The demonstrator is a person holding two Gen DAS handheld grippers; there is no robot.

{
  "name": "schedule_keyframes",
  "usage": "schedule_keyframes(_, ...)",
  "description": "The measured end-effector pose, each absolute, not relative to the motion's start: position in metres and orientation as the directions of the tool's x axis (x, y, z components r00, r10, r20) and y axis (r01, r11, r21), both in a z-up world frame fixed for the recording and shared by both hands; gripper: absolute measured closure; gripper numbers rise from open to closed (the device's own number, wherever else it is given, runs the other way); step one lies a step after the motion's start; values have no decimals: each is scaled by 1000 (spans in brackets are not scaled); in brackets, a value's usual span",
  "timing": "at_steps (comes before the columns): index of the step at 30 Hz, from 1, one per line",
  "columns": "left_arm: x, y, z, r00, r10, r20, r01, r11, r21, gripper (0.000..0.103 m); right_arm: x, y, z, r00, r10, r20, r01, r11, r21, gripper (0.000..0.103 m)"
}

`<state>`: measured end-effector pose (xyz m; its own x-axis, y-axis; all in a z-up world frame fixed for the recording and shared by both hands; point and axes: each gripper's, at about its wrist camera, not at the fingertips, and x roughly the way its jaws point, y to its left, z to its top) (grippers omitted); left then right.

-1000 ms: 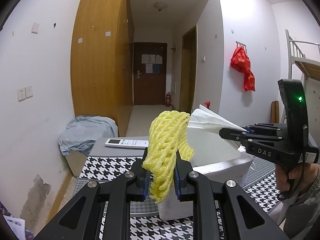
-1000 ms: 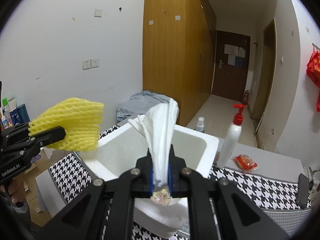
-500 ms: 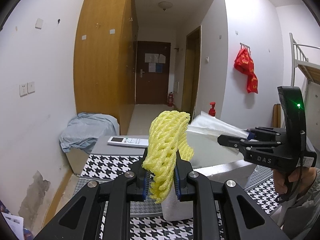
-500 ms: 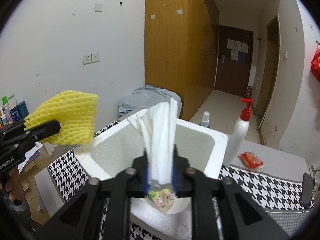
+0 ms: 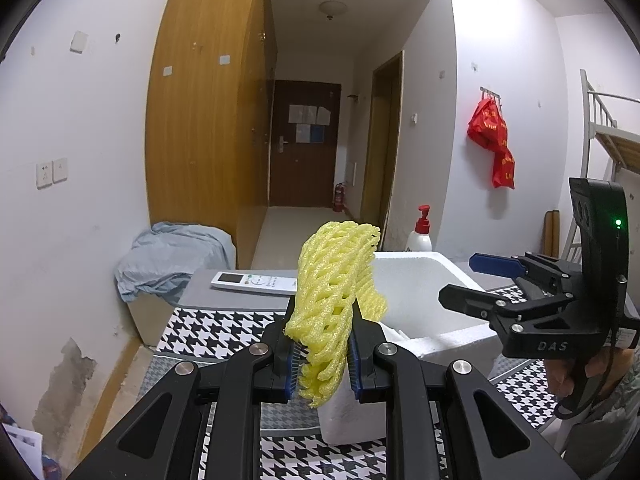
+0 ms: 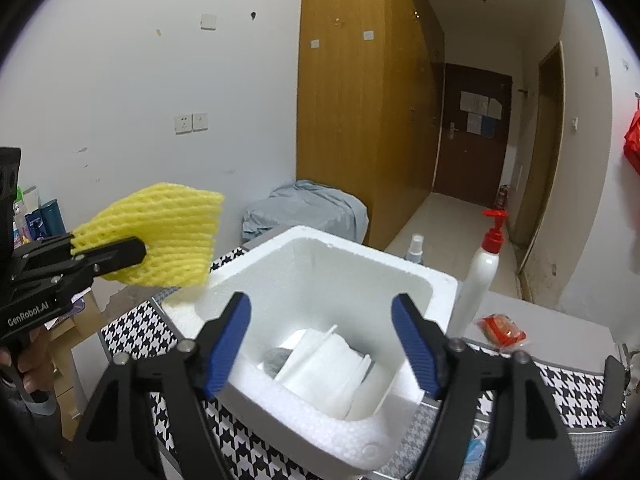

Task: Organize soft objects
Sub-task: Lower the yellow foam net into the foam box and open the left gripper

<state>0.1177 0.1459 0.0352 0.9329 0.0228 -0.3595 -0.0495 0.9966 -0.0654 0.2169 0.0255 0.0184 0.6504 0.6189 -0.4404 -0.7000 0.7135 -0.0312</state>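
My left gripper (image 5: pixel 322 354) is shut on a yellow foam net (image 5: pixel 336 280), held up beside the near left corner of a white foam box (image 5: pixel 424 280). In the right wrist view the net (image 6: pixel 160 236) hangs left of the box (image 6: pixel 400 276). My right gripper (image 6: pixel 322 344) is open and empty above the box; it also shows in the left wrist view (image 5: pixel 476 282). A white tissue pack (image 6: pixel 332 364) lies inside the box next to a grey item (image 6: pixel 276 358).
A white pump bottle with a red top (image 6: pixel 482 276) and a small spray bottle (image 6: pixel 414 248) stand behind the box. A red snack packet (image 6: pixel 500 326) lies to the right. A white remote (image 5: pixel 254 282) lies on the grey surface. The houndstooth cloth (image 5: pixel 208 332) covers the table.
My right gripper opened and let go of the white tissue pack, which now lies in the foam box. My left gripper still holds the yellow net and has risen slightly.
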Motion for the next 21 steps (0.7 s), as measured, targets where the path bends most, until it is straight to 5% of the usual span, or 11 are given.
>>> schedule_keyframes(21,145,113,40,930,-75,-359,64,997,-43,82,202,-22,21,707,578,-409,-638,770,-16,21)
